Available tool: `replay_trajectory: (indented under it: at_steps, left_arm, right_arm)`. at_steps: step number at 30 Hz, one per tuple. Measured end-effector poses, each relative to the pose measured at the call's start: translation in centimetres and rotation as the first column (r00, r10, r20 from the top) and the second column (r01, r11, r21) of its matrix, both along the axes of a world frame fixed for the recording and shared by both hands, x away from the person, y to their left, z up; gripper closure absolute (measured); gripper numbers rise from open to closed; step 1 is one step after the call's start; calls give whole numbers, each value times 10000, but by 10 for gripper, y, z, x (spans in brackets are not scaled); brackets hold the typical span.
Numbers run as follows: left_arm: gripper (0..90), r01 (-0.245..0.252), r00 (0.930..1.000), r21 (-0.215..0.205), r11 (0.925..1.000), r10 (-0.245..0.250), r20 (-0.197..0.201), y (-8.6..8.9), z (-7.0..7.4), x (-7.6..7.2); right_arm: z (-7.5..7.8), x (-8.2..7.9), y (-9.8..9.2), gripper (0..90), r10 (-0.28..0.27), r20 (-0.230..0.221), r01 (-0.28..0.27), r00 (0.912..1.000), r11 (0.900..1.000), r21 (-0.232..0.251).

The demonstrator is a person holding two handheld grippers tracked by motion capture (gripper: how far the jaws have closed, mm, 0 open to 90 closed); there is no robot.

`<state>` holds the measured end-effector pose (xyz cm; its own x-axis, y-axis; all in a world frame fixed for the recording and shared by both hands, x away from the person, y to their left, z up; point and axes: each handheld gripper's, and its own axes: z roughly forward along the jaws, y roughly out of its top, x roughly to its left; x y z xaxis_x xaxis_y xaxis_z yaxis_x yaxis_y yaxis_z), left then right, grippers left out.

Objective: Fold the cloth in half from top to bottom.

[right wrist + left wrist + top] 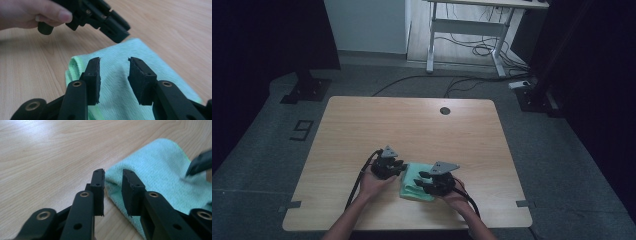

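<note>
Left claw (113, 178) is standing with jaws narrowly apart, gripping nothing, at the cloth's (160, 177) near corner at centre frame. Right claw (113, 67) is hovering part-open over the cloth, low centre of its view. Cloth is lying folded on the counter (412, 125), lower middle.

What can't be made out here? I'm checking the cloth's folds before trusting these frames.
- High view: the green cloth is partly covered by the right gripper; its folds are too small to count.
- Left gripper view: the cloth's near edge is hidden behind the left gripper; the other gripper's tip is blurred and cut off by the frame edge.
- Right gripper view: the cloth's near end runs off the bottom.
</note>
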<state>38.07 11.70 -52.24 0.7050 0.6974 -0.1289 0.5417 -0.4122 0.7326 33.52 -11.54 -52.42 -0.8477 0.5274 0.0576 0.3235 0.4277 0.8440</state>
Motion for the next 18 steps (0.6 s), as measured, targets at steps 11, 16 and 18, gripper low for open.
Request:
replay_trajectory:
  at_steps: [11, 16, 18]
  left_arm:
    - [759, 235, 9983, 86, 9997, -230, -536, -12, -6, 16]
    - [866, 427, 9973, 314, 9986, -407, -612, -13, -11, 19]
    - [895, 498, 9968, 290, 9983, -479, -637, -12, -11, 20]
  right_arm:
    - [-15, -7, 12, 634, 425, -199, -439, 9989, 9964, -731]
    - [-23, -9, 13, 644, 484, -281, -506, 9984, 9953, -821]
    - [-24, -9, 12, 645, 514, -349, -540, 9981, 9957, -757]
